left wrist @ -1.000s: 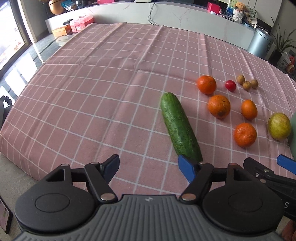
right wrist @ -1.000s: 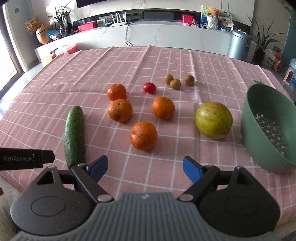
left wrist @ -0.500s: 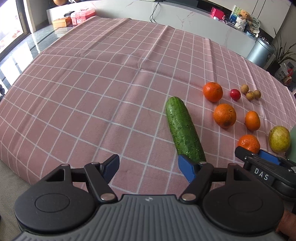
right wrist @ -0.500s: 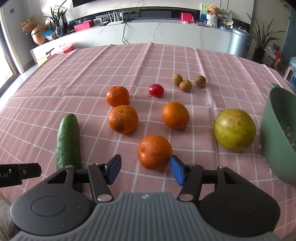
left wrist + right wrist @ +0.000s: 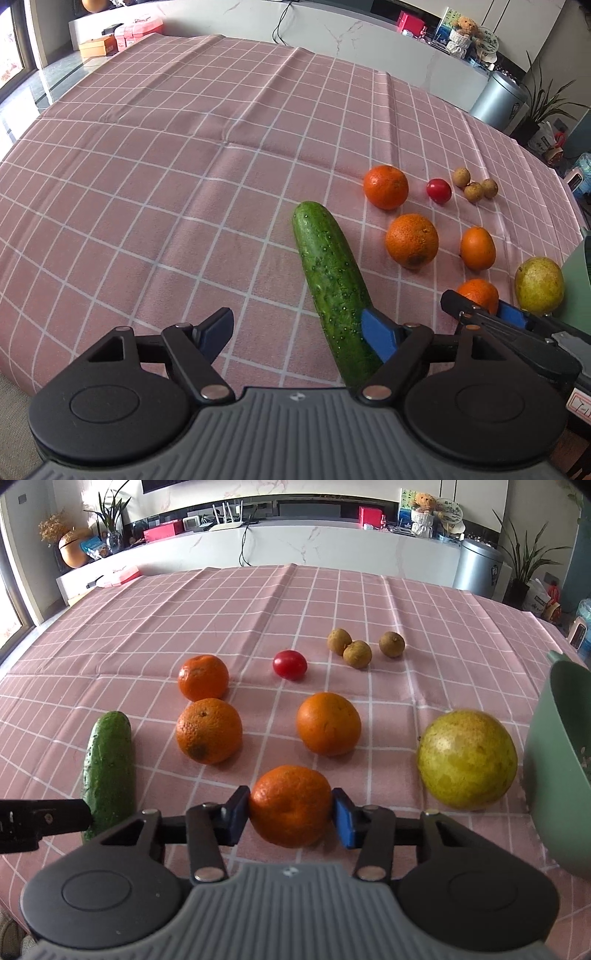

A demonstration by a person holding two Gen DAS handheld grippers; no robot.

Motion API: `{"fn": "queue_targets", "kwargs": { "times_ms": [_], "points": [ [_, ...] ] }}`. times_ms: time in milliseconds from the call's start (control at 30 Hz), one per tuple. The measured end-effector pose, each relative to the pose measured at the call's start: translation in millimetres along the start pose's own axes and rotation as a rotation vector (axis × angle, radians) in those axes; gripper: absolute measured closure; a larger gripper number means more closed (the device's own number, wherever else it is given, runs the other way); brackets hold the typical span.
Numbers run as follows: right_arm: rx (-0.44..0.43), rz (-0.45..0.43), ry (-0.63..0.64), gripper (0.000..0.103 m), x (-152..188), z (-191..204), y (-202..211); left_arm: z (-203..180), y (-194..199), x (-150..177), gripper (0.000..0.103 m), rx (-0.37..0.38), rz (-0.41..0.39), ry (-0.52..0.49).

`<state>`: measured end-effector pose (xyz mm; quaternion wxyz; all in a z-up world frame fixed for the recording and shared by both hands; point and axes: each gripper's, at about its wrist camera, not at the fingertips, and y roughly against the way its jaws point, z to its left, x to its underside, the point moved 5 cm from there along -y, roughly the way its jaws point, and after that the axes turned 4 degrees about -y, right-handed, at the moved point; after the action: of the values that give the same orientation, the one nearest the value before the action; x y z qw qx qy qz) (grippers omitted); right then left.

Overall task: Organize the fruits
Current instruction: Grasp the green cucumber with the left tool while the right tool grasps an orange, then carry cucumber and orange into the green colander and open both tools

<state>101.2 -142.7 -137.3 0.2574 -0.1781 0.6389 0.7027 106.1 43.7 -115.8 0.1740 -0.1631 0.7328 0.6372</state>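
Clamped at its widest part by the right tongs [image 5: 290, 814], the near tangerine [image 5: 290, 805] could be squeezed out and rolled across the desk [image 5: 295, 602]. With the left tongs [image 5: 295, 334] held apart beside the cucumber [image 5: 334, 291], that cucumber could be nudged.

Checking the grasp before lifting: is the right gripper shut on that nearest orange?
Shut on it: the right gripper has both pads touching the nearest orange.

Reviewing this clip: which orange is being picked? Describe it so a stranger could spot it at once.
On the pink checked tablecloth, four oranges lie between the cucumber and the green colander. It is the nearest orange, the only one pinched between the right gripper jaws.
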Motion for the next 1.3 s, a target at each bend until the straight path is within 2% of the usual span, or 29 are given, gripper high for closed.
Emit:
{"fn": "queue_targets", "kwargs": {
  "times_ms": [233,333,400,500,600,667,800,900,1100,1300],
  "points": [
    [-0.046,0.000,-0.030,0.059,2,-9,2,-17,-23,-6,0.010,0.094,0.033,0.026],
    [-0.060,-0.007,-0.034,0.058,4,-14,3,-26,-33,-7,0.010,0.101,0.053,0.036],
    [-0.078,-0.010,-0.037,0.058,5,-17,5,-34,-37,-8,0.009,0.075,0.049,0.018],
    [-0.102,-0.018,-0.035,0.058,6,-22,6,-44,-39,-9,0.018,0.048,0.033,-0.021],
    [-0.112,-0.027,-0.028,0.058,5,-24,7,-52,-40,-10,0.032,0.040,0.013,-0.053],
    [-0.114,-0.037,-0.028,0.058,5,-26,8,-58,-41,-11,0.050,0.039,0.002,-0.072],
    [-0.128,-0.043,-0.032,0.058,3,-30,9,-64,-42,-12,0.052,0.004,-0.009,-0.076],
    [-0.141,-0.043,-0.035,0.058,3,-33,11,-61,-40,-11,0.054,0.011,-0.012,-0.051],
    [-0.164,-0.026,-0.036,0.059,4,-39,13,-67,-29,-9,0.058,0.027,-0.010,-0.084],
    [-0.142,-0.022,-0.036,0.059,11,-48,23,-68,-16,-1,0.059,0.050,-0.009,-0.100]
  ]
}}
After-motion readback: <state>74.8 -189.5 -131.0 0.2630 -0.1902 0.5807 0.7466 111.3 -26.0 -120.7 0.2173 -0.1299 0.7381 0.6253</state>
